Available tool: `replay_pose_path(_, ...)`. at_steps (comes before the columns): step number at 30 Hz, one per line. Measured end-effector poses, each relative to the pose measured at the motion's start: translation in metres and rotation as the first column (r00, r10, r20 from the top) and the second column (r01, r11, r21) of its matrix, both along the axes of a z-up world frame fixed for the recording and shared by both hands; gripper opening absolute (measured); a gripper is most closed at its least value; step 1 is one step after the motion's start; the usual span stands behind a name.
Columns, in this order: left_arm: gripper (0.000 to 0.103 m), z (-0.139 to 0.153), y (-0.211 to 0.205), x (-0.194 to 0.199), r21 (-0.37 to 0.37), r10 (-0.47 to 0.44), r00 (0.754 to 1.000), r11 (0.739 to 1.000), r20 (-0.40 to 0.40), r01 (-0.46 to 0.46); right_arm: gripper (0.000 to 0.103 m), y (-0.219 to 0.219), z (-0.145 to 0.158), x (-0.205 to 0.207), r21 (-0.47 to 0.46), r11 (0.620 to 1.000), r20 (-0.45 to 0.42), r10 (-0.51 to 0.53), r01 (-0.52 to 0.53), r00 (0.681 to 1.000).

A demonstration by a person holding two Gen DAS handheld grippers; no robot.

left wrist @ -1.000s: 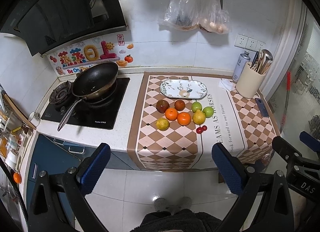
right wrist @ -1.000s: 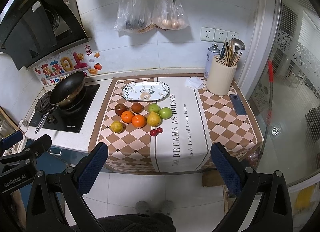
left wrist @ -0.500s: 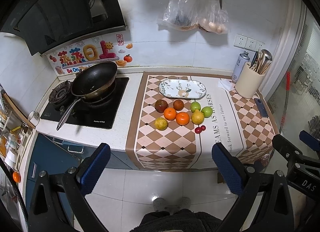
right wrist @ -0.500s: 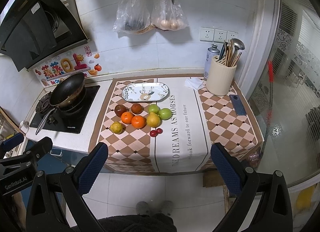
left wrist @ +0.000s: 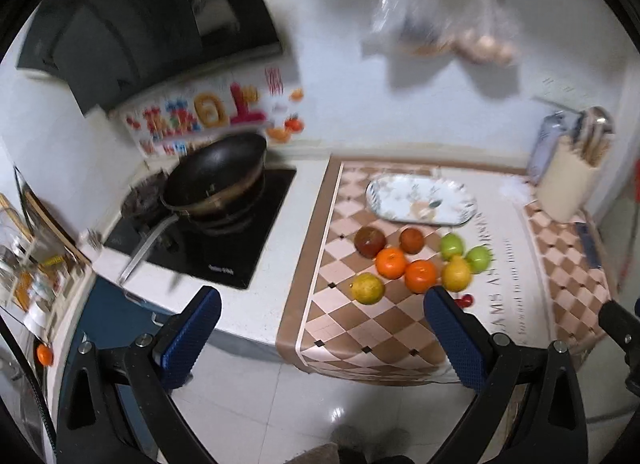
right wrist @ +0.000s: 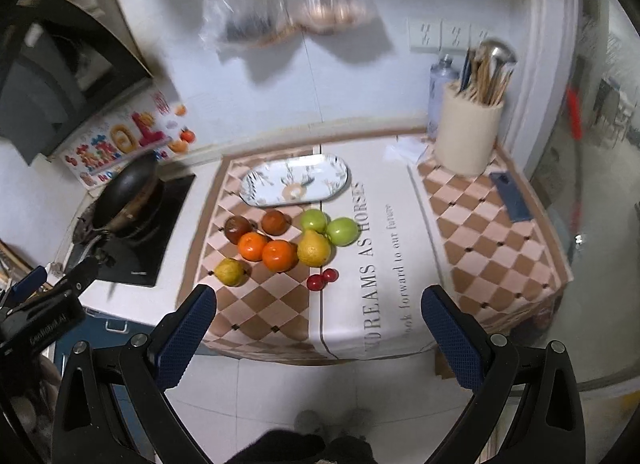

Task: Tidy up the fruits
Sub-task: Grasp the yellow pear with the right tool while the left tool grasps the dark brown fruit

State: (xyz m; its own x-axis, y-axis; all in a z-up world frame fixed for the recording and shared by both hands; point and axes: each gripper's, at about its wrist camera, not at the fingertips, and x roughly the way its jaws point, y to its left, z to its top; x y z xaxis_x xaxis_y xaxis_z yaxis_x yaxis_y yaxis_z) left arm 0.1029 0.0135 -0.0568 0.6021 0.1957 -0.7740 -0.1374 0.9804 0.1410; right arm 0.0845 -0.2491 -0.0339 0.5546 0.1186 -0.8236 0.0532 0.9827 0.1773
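Observation:
A cluster of fruit lies on the checkered cloth [right wrist: 256, 316]: two oranges [right wrist: 266, 250], two yellow pears [right wrist: 314, 248], two green apples [right wrist: 342, 230], two dark red fruits [right wrist: 238, 228] and small red cherries [right wrist: 320, 279]. An oval patterned plate [right wrist: 294, 179] sits bare just behind them. The left wrist view shows the same oranges [left wrist: 406, 268], green apples [left wrist: 464, 252] and plate [left wrist: 420, 201]. My left gripper [left wrist: 322, 338] and right gripper [right wrist: 320, 334] both hang open in front of the counter's edge, short of the fruit, holding nothing.
A black wok [left wrist: 216, 179] rests on the stove at the left. A cream utensil holder [right wrist: 468, 135] and spray can [right wrist: 438, 95] stand at the back right, a phone [right wrist: 512, 195] beside them. Plastic bags [right wrist: 280, 11] hang on the wall. White floor tiles lie below.
Both grippers have moved forward and closer to the counter; the fruit looms larger and the frames are motion-blurred. Both stay open. The fruit has not moved.

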Motion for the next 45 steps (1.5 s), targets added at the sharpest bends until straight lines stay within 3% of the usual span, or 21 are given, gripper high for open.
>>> replay_pose_path(4, 0.103, -0.051, 0.017, 0.065, -0.042, 0.026, 0.990, 0.999, -0.142, -0.032, 0.103, -0.001, -0.059, 0.060, 0.026, 1.000, -0.101, -0.015, 0.018, 0.995)
replay_pose_path(7, 0.103, -0.095, 0.029, 0.119, -0.072, 0.025, 0.966, 0.996, -0.256, -0.044, 0.103, 0.001, -0.104, 0.104, 0.059, 0.998, -0.176, -0.024, 0.035, 0.984)
replay_pose_path(11, 0.103, -0.144, 0.041, 0.180, -0.143, -0.032, 0.931, 0.989, -0.365, -0.022, 0.103, 0.006, -0.164, 0.151, 0.106, 0.991, -0.282, -0.053, 0.086, 0.958)
replay_pose_path(15, 0.102, -0.185, 0.040, 0.232, -0.195, -0.123, 0.892, 0.980, -0.435, 0.039, 0.102, 0.013, -0.224, 0.188, 0.156, 0.973, -0.398, -0.098, 0.172, 0.912)
replay_pose_path(17, 0.101, -0.206, 0.034, 0.255, -0.233, -0.181, 0.861, 0.969, -0.474, 0.075, 0.101, 0.017, -0.248, 0.200, 0.164, 0.962, -0.443, -0.125, 0.217, 0.888)
replay_pose_path(23, 0.101, -0.252, 0.023, 0.296, -0.307, -0.280, 0.774, 0.945, -0.568, 0.117, 0.098, 0.021, -0.288, 0.212, 0.172, 0.934, -0.515, -0.185, 0.312, 0.837)
replay_pose_path(28, 0.101, -0.272, 0.013, 0.311, -0.341, -0.324, 0.734, 0.930, -0.597, 0.133, 0.088, 0.021, -0.306, 0.213, 0.199, 0.910, -0.551, -0.204, 0.365, 0.809)
replay_pose_path(30, 0.095, -0.277, 0.008, 0.314, -0.356, -0.343, 0.723, 0.924, -0.600, 0.142, 0.085, 0.021, -0.312, 0.213, 0.208, 0.899, -0.565, -0.211, 0.385, 0.798)
replay_pose_path(31, 0.087, -0.280, 0.007, 0.315, -0.361, -0.349, 0.716, 0.921, -0.605, 0.144, 0.084, 0.021, -0.313, 0.213, 0.214, 0.896, -0.564, -0.212, 0.389, 0.798)
replay_pose_path(32, 0.077, -0.282, 0.005, 0.316, -0.362, -0.351, 0.712, 0.921, -0.608, 0.145, 0.083, 0.021, -0.314, 0.216, 0.218, 0.896, -0.558, -0.211, 0.387, 0.802)
replay_pose_path(34, 0.067, -0.288, 0.002, 0.317, -0.346, -0.346, 0.706, 0.926, -0.618, 0.151, 0.079, 0.023, -0.315, 0.220, 0.227, 0.895, -0.560, -0.202, 0.384, 0.804)
replay_pose_path(39, 0.067, -0.291, 0.000, 0.317, -0.345, -0.347, 0.732, 0.925, -0.587, 0.162, 0.065, 0.024, -0.323, 0.230, 0.226, 0.898, -0.576, -0.190, 0.378, 0.795)
replay_pose_path(45, 0.066, -0.287, 0.003, 0.302, -0.326, -0.333, 0.748, 0.931, -0.574, 0.165, 0.065, 0.020, -0.320, 0.229, 0.224, 0.906, -0.546, -0.189, 0.359, 0.816)
